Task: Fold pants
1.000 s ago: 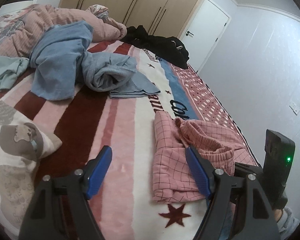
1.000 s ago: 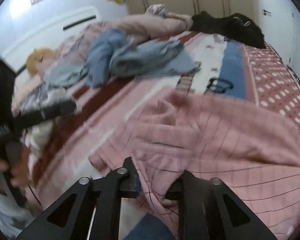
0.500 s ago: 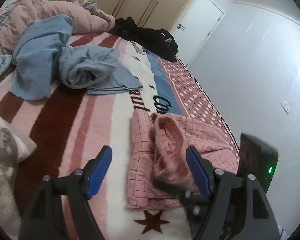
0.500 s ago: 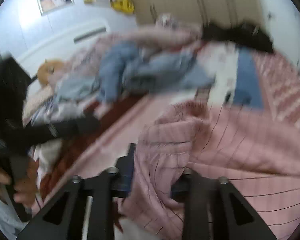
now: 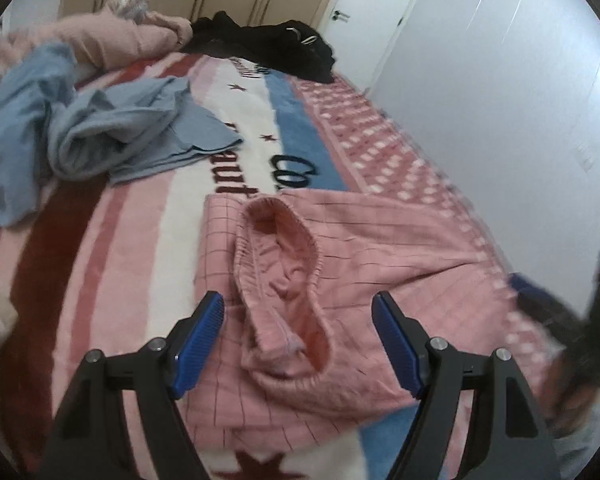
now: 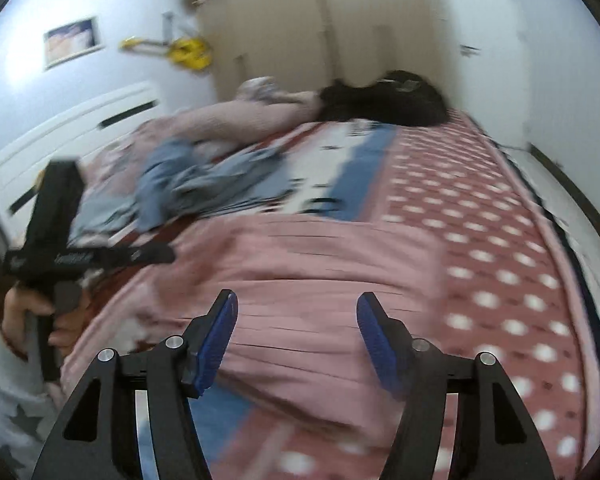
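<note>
The pink checked pants [image 5: 380,264] lie crumpled on the bed, their elastic waistband [image 5: 284,280] gaping open toward me. My left gripper [image 5: 298,328] is open and empty, just above the waistband, touching nothing. In the right wrist view the pants [image 6: 308,280] spread across the bed's near part. My right gripper [image 6: 296,328] is open and empty above them. The right gripper also shows at the far right of the left wrist view [image 5: 540,300], blurred. The left gripper shows at the left of the right wrist view [image 6: 96,256], held by a hand.
A striped pink, white and blue blanket [image 5: 140,216] covers the bed. Crumpled blue clothes [image 5: 100,132] lie at the far left, a pink quilt [image 5: 112,36] and black clothes [image 5: 268,48] at the far end. A white wall [image 5: 500,100] runs along the bed's right side.
My right gripper has let go of the pants and opened; the pants now lie lower and flatter. My left gripper has moved over the waistband, still open.
</note>
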A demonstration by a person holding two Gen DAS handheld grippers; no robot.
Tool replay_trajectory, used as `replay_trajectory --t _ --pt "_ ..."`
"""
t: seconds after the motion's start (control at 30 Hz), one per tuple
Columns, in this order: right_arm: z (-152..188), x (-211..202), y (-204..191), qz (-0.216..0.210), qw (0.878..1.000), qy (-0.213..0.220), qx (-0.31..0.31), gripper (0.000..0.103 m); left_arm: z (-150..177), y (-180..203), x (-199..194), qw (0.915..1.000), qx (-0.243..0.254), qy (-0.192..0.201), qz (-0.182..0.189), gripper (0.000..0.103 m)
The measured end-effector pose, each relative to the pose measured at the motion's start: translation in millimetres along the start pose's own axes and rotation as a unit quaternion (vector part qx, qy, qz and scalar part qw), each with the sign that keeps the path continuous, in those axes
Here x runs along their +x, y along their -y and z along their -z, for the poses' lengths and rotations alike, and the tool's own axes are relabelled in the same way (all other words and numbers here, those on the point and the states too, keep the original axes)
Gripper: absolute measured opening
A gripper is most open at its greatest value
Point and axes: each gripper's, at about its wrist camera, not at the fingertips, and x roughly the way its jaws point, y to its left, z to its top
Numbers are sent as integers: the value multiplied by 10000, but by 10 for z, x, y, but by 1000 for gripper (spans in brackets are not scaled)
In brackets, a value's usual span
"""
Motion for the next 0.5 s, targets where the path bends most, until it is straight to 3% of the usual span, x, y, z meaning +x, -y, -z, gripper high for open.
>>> replay_trajectory --t 0.03,0.13,0.5 --pt "6 -7 114 25 9998 -6 182 59 3 18 50 9999 46 -19 -154 70" --pt "83 -18 407 34 9979 -34 643 59 39 -15 148 9981 162 -83 -596 15" --pt "295 243 393 -226 9964 -627 528 59 210 -445 15 9967 -201 57 -778 12"
